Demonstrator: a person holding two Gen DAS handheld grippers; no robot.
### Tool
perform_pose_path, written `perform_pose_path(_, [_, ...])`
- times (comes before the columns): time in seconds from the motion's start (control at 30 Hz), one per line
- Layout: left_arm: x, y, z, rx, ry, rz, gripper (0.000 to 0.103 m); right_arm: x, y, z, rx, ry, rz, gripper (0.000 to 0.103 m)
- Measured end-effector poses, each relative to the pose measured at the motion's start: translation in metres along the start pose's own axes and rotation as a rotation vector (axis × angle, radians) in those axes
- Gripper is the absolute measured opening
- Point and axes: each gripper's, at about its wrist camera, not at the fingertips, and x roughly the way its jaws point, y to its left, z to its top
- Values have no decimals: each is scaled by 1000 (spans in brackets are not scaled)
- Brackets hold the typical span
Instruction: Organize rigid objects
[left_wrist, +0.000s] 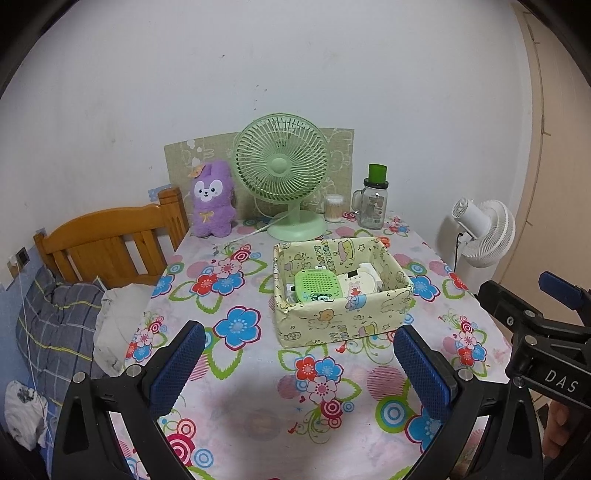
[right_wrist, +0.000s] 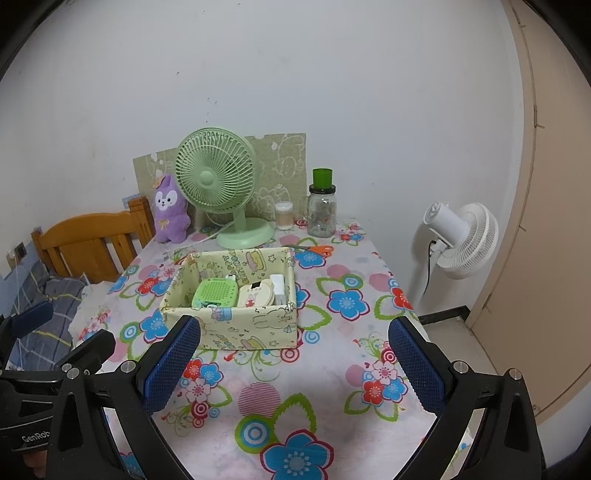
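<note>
A pale yellow cartoon-print storage box (left_wrist: 343, 314) (right_wrist: 236, 326) stands mid-table on the floral cloth. Inside lie a green perforated device (left_wrist: 317, 282) (right_wrist: 216, 291), a cream round item with a rabbit picture (left_wrist: 360, 284) (right_wrist: 255, 293) and a white adapter (right_wrist: 279, 286). My left gripper (left_wrist: 299, 354) is open and empty, held above the table in front of the box. My right gripper (right_wrist: 293, 350) is open and empty, in front of and to the right of the box. Orange-handled scissors (right_wrist: 317, 250) lie behind the box.
At the back stand a green desk fan (left_wrist: 282, 173) (right_wrist: 218, 184), a purple plush toy (left_wrist: 213, 199) (right_wrist: 170, 210), a cotton-swab tub (left_wrist: 334, 208) (right_wrist: 283, 216) and a glass jar with a green cap (left_wrist: 373, 201) (right_wrist: 322, 206). A wooden bed headboard (left_wrist: 110, 243) is left, a white floor fan (right_wrist: 458, 240) right.
</note>
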Motion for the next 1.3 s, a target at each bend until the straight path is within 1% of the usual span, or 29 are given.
perform_pose_path(0.47, [1,5,0,-5,8,-12,103,0,6,-1,-6,-2,-5,103])
perform_pose_path(1.3, [2,6,-2,-1,8,-5,103,-1,7,0,-7,-2,-12,103])
